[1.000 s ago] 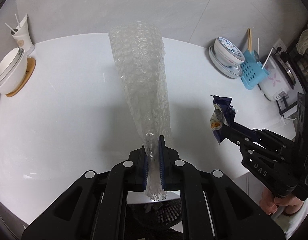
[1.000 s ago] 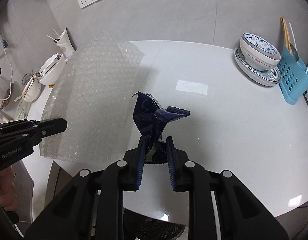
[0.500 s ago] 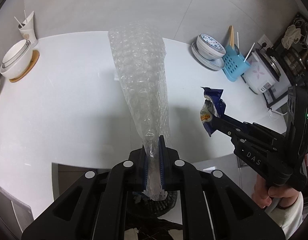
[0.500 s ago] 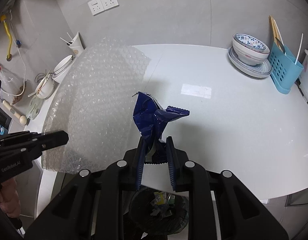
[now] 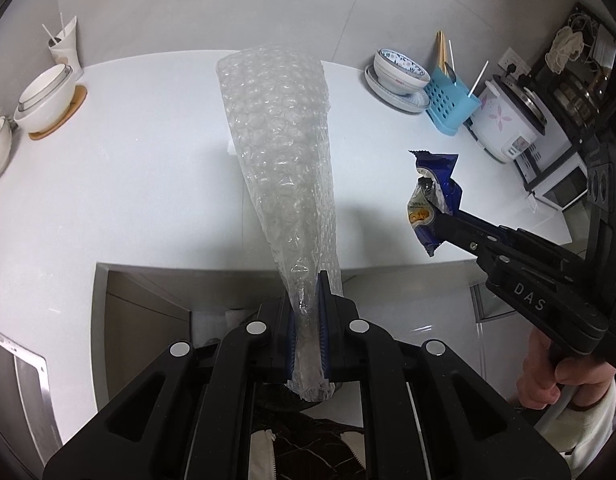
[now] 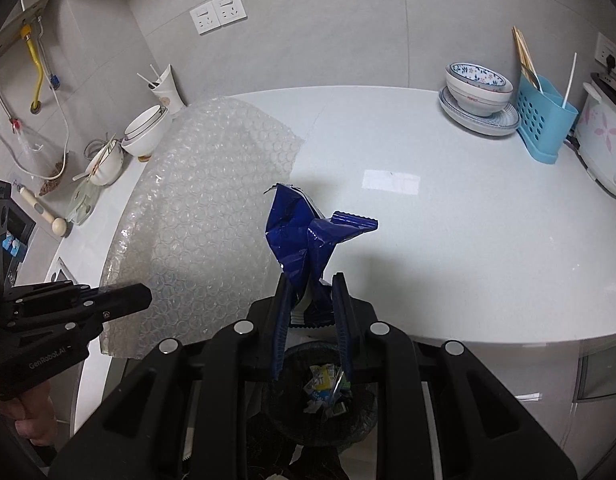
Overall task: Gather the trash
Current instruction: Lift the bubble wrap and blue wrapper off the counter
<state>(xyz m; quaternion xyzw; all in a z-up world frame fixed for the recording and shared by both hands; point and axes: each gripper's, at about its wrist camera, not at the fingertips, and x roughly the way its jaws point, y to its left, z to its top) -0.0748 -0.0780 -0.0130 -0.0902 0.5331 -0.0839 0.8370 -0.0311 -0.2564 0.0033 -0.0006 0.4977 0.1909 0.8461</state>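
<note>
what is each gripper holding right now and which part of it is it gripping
The left gripper is shut on the bunched lower end of a sheet of bubble wrap. The right gripper is shut on the crumpled bottom end of a blue snack wrapper.

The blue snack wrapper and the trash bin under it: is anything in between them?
Nothing; right wrist view shows the blue snack wrapper above the trash bin, only air between.

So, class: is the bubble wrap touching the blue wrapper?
Apart. The left wrist view shows bare counter between the bubble wrap and the blue wrapper, each clamped in its own gripper.
</note>
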